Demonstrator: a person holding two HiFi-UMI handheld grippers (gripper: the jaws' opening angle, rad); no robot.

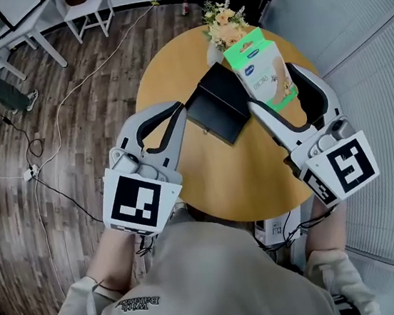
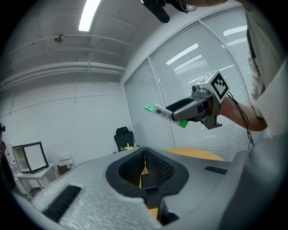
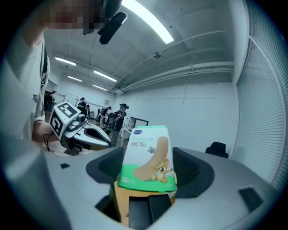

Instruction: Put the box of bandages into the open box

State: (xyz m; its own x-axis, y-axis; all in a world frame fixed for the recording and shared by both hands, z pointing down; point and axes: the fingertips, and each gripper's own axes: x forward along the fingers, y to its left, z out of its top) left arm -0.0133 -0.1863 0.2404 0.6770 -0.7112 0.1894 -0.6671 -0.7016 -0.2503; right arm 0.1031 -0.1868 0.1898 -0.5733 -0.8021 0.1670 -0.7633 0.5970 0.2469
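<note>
My right gripper point(image 1: 272, 87) is shut on the box of bandages point(image 1: 263, 71), a green and white carton with a cartoon plaster on its face. It hangs upright over the far right edge of the open black box point(image 1: 217, 103), which lies on the round wooden table point(image 1: 207, 180). The right gripper view shows the carton point(image 3: 148, 155) clamped between the dark pads. My left gripper point(image 1: 178, 109) is shut, its tips at the black box's left corner. In the left gripper view its pads point(image 2: 155, 164) meet, and the right gripper point(image 2: 180, 110) carries the carton point(image 2: 159, 112) in the air beyond.
A small vase of flowers point(image 1: 225, 23) stands at the table's far edge, just behind the carton. A cable point(image 1: 56, 128) trails over the wooden floor at the left. White desks point(image 1: 28, 24) stand at the far left, and a slatted wall point(image 1: 369, 44) runs along the right.
</note>
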